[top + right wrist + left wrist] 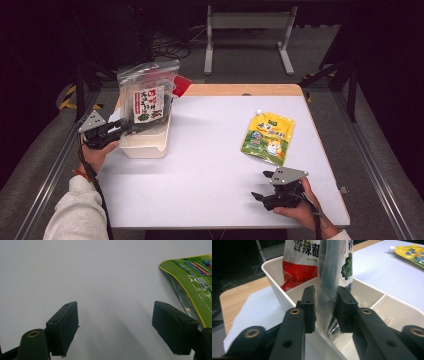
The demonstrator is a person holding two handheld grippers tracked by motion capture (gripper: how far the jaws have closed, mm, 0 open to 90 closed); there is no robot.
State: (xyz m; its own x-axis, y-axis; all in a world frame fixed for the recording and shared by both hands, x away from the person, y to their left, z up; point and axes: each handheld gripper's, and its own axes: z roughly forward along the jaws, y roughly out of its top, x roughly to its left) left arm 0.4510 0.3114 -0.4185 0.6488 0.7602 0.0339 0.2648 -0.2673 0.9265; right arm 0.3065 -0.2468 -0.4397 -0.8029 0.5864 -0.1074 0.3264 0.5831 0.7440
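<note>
Landmark = the white bin (145, 142), far left of the desk (210, 150).

L side first: left gripper (129, 129) sits at the bin's near-left edge, fingers (310, 307) clenched on the lower edge of a clear bag (148, 95) w/ a dark snack pack inside. Bag stands upright in the bin, top well above the rim. My read: bag is being set into the bin or lifted out, can't tell which. If placing, next move calls for the fingers to let go w/o tipping the bag.

R of the bin, well apart: yellow-green spout pouch (267, 137) lies flat on the desk, cap pointing away from the person. Further R & nearer the person: right gripper (260, 196), low over the desk, fingers (63, 326) spread wide, holding nothing. Prob. the pouch is next.

Views: left gripper view shows a red-white packet (299, 262) behind the bag & a divider inside the bin; high view doesn't show the divider. Right gripper view shows the pouch's bottom corner (192, 282) just beside one finger, not touching.
</note>
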